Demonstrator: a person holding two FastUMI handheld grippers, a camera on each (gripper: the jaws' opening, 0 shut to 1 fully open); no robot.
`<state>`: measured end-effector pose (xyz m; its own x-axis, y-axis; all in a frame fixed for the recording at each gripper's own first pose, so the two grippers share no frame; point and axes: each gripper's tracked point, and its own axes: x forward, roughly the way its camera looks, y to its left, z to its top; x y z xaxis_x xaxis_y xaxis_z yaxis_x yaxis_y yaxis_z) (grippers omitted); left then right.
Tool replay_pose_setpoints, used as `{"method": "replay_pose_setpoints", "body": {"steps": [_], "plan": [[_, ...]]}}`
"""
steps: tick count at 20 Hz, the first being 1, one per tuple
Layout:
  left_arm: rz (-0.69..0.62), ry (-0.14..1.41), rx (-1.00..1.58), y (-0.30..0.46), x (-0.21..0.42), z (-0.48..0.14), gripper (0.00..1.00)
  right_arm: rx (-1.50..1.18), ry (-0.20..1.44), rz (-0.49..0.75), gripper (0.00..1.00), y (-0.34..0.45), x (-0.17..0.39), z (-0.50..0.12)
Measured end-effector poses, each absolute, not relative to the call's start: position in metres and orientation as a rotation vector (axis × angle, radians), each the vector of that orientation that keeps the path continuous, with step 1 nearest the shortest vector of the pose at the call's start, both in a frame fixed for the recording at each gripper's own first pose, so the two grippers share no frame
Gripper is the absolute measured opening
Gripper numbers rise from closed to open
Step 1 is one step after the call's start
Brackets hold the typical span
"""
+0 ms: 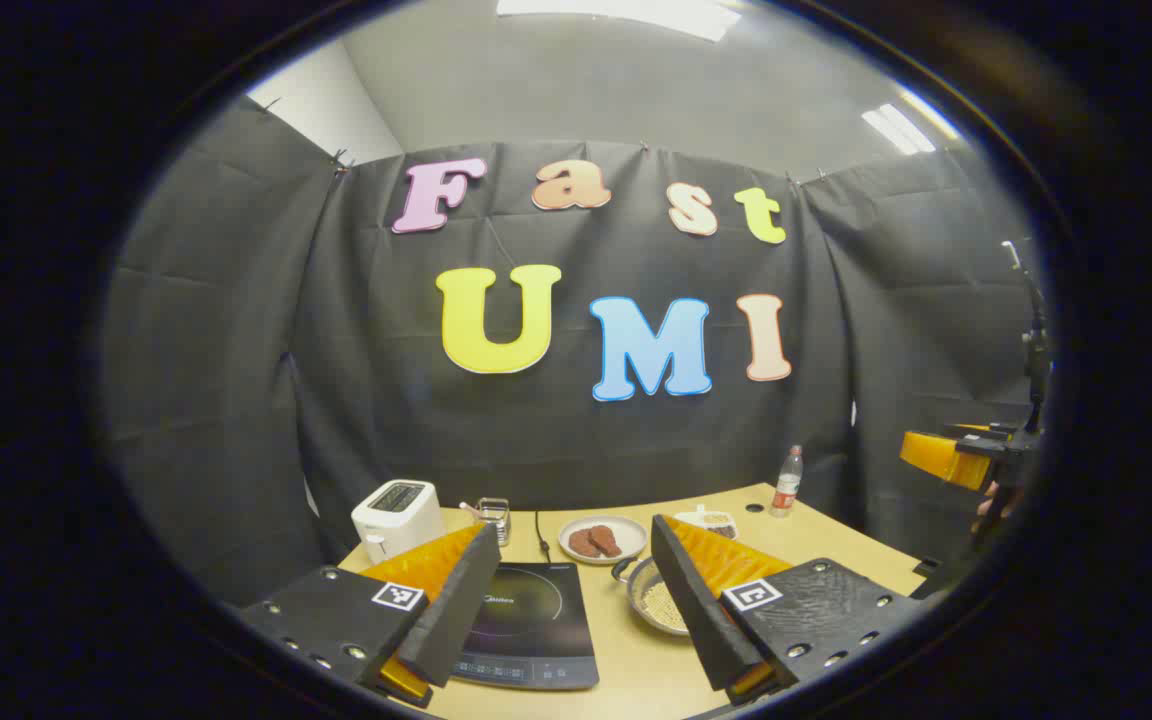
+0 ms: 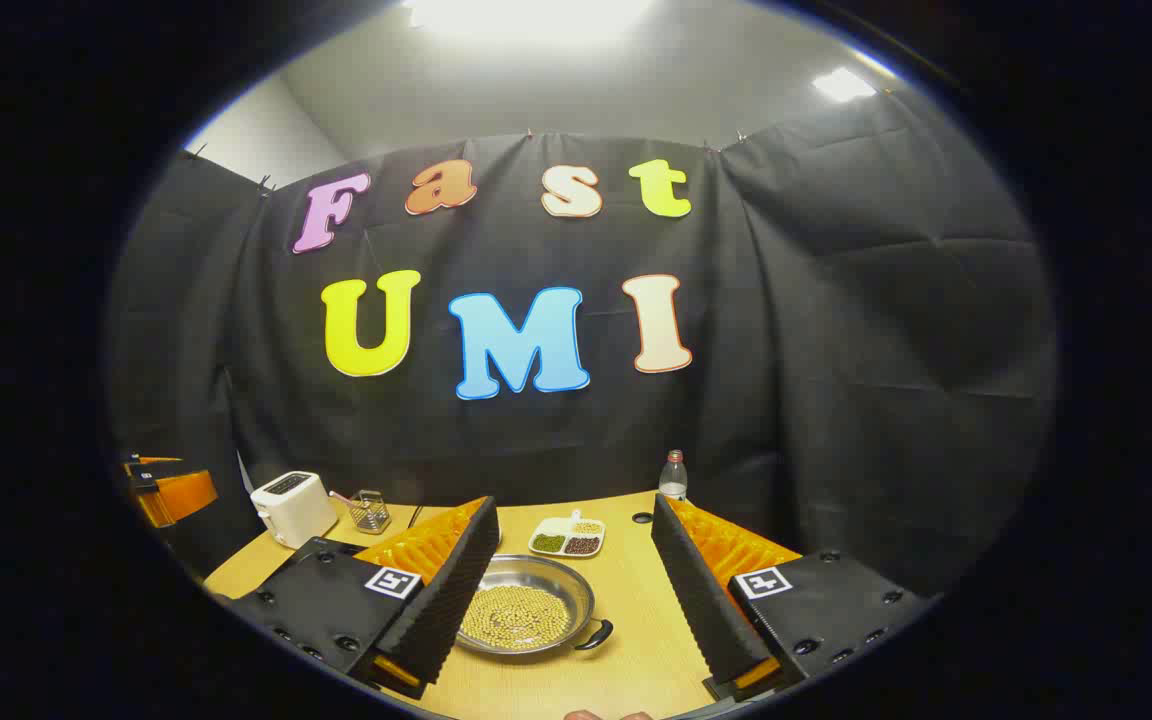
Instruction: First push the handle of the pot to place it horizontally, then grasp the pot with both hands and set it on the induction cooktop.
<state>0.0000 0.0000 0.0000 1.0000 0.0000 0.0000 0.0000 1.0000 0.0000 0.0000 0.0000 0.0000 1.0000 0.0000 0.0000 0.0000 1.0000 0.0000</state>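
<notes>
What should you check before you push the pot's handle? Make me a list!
1. Left gripper open and holding nothing: ok.
2. Right gripper open and holding nothing: ok.
3. Pot on the table, upright, beans inside: ok.
4. Pot's handle in sight, nothing lying against it: ok.
5. Induction cooktop top bare, ready for the pot: ok.
6. Handle already horizontal: cannot tell.

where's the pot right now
In the right gripper view the pot sits on the table between the open fingers, off the cooktop, nearer than the bean dish.
</notes>
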Motion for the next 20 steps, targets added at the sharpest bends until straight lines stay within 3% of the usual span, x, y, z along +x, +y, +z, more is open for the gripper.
{"method": "replay_pose_setpoints", "body": {"steps": [20], "plan": [[0.048,0.005,-0.022,0.038,0.008,-0.011,0.92,-0.075,0.069,0.098,0.97,0.045,0.013,-0.005]]}}
